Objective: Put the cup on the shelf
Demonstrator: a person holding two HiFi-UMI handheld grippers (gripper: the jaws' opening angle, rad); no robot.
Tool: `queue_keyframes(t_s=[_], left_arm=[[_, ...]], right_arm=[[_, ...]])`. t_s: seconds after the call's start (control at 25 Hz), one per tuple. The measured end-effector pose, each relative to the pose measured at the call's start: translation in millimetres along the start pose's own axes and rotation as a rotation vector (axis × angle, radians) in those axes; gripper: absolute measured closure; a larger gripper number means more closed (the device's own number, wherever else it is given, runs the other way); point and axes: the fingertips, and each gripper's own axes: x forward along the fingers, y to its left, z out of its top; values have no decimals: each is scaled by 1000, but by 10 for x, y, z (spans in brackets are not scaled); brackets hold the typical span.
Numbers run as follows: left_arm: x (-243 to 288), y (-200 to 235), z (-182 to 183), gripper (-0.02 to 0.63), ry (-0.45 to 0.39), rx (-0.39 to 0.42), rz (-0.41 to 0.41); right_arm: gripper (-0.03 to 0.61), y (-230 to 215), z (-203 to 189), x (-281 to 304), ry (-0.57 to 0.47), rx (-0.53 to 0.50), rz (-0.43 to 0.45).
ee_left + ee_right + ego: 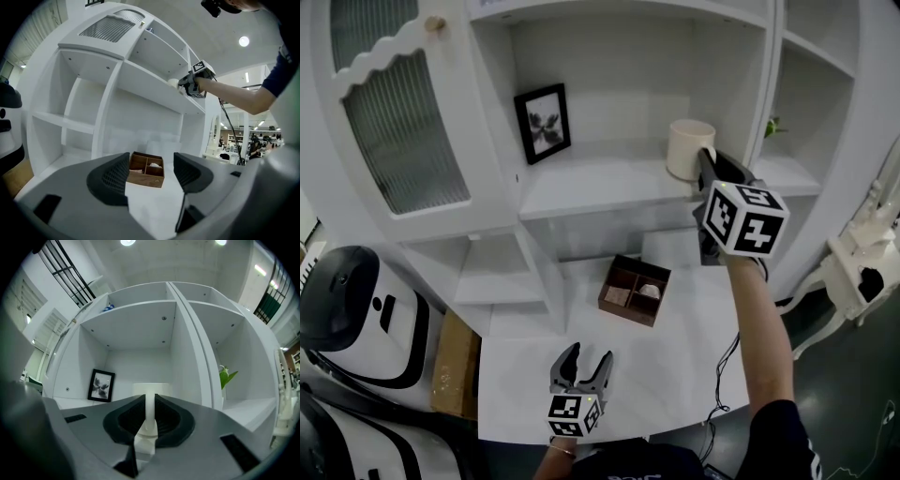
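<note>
A cream cup (688,148) stands on the white shelf (609,183) at its right end, next to the divider. My right gripper (705,161) is shut on the cup's handle (150,411), which shows as a thin white strip pinched between the black pads. The cup body (151,389) rises just beyond the jaws. My left gripper (580,365) hovers low over the white table (675,375), open with nothing between its fingers (112,180).
A black-framed picture (543,123) leans at the back left of the same shelf. A brown divided box (634,290) sits on the table below. A small green plant (773,126) stands in the compartment to the right. A cabinet door (394,122) hangs open at left.
</note>
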Motion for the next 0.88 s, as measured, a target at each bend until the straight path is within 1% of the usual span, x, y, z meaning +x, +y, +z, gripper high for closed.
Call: queue_keyframes(t_s=[0.28, 0.4, 0.56, 0.68, 0.76, 0.84, 0.88], left_arm=[[57, 41, -45, 321, 9, -20, -1], [69, 41, -45, 321, 9, -21, -7], [58, 73, -54, 321, 7, -26, -3], [26, 115, -63, 321, 9, -26, 3], [-8, 152, -73, 321, 11, -28, 10], [-40, 182, -73, 321, 9, -32, 13], [-53, 193, -67, 321, 6, -34, 13]], right_arm=[[528, -44, -78, 127, 35, 47, -25], [528, -42, -85, 149, 37, 43, -39], [525, -42, -94, 189, 53, 34, -32], [517, -63, -53, 171, 43, 25, -53], [499, -87, -78, 165, 41, 28, -65], [468, -91, -84, 152, 38, 36, -57], [411, -77, -71, 140, 34, 39, -45]])
